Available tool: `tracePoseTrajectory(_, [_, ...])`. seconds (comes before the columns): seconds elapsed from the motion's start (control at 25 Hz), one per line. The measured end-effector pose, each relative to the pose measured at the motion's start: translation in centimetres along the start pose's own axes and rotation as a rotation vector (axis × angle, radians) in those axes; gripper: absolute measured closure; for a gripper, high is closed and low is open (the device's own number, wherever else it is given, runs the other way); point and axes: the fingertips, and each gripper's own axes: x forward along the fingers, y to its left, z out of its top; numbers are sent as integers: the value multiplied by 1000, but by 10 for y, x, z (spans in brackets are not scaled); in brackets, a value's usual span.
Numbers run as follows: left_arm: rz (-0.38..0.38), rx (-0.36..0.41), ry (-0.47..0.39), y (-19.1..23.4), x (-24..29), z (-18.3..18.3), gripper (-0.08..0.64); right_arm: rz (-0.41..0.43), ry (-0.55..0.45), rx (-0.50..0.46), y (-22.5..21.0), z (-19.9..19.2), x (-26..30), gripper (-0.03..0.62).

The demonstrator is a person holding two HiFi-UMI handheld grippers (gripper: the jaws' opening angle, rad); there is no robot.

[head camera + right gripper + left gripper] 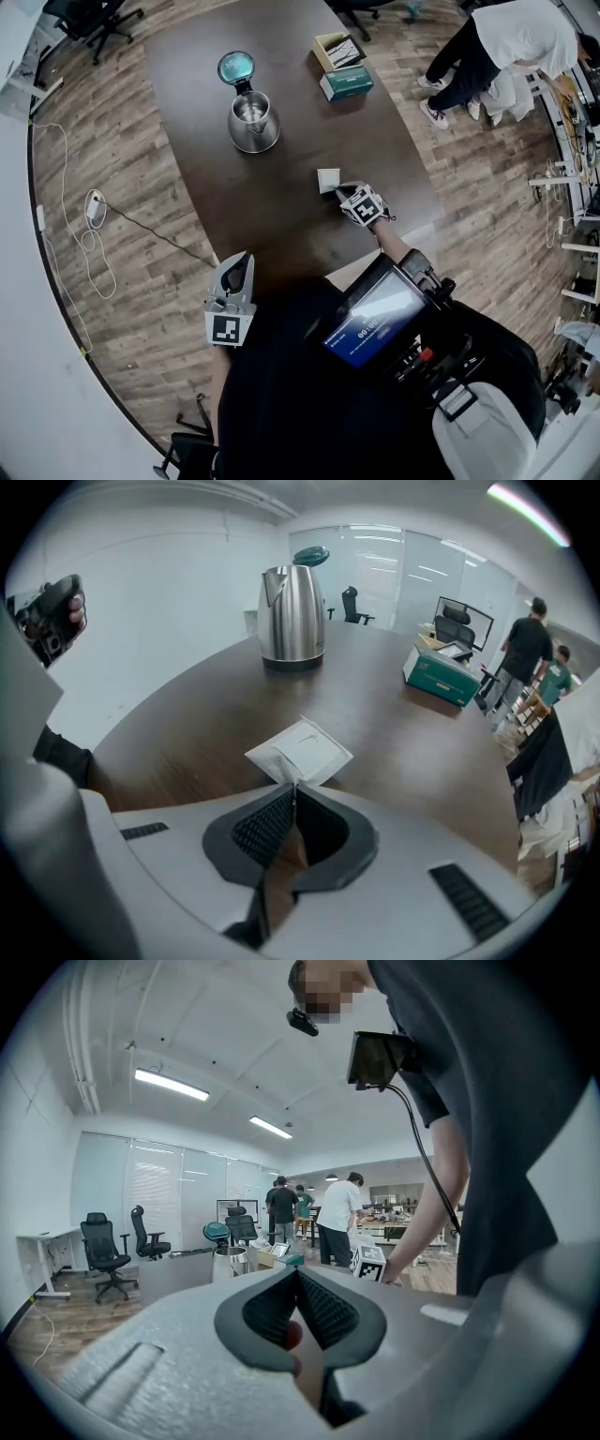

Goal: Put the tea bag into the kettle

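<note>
- Jaws of the right gripper (293,787) are pressed together on the near corner of a flat white square paper tea bag (301,751), and the rest of the sachet fans out forward past the jaw tips.
- Whether the free part of the tea bag rests on the dark brown wooden table (187,724) or sits just clear of it cannot be told.
- From the head view, the right gripper (340,190) sits at the right-hand side of the table (281,225), with the tea bag (328,179) right at its tips.
- Jaws of the left gripper (298,1274) are closed on each other with nothing between them.
- That left gripper (242,262) hangs off the near edge of the table, close to the person's body and well apart from the tea bag.
- A stainless steel electric kettle (253,120) stands upright farther along the table, well beyond the tea bag, with its round teal lid (236,67) hinged open.
- In the right gripper view the kettle (292,616) stands ahead and a little left of the jaws.
- A teal rectangular box (346,82) lies to the right of the kettle, beside an open cardboard box (337,49).
</note>
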Motion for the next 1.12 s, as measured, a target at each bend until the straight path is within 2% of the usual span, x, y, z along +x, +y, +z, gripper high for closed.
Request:
tracePoseTrajectory(0.12, [-8, 5, -16, 5, -4, 3, 560, -13, -50, 86, 4, 6, -9, 574])
tracePoseTrajectory(0.24, [-43, 104, -53, 10, -8, 12, 560, -18, -121, 208, 9, 15, -18, 574])
tracePoseTrajectory(0.36, [-32, 32, -15, 19, -15, 2, 560, -27, -199, 317, 13, 28, -29, 574])
tracePoseTrajectory(0.4, [-36, 27, -12, 22, -17, 1, 560, -26, -222, 346, 17, 32, -31, 574])
tracePoseTrajectory(0.52, [-84, 109, -23, 31, -27, 5, 560, -27, -276, 412, 36, 41, -40, 574])
tracePoseTrajectory(0.64, [-97, 52, -22, 47, -35, 2, 560, -55, -334, 468, 56, 53, -52, 574])
tracePoseTrajectory(0.72, [-137, 64, -51, 60, -38, 0, 560, -79, -377, 510, 71, 63, -58, 574])
tracePoseTrajectory(0.84, [-254, 145, -86, 72, -47, -5, 560, -125, -428, 586, 100, 70, -72, 574])
tracePoseTrajectory(0.92, [-320, 125, -114, 84, -54, -3, 560, -162, -465, 637, 121, 76, -83, 574])
tracePoseTrajectory(1.04, [-382, 49, -123, 110, -69, 0, 560, -210, -525, 689, 155, 96, -99, 574])
tracePoseTrajectory(1.12, [-421, 52, -130, 128, -77, 0, 560, -236, -574, 714, 177, 110, -107, 574])
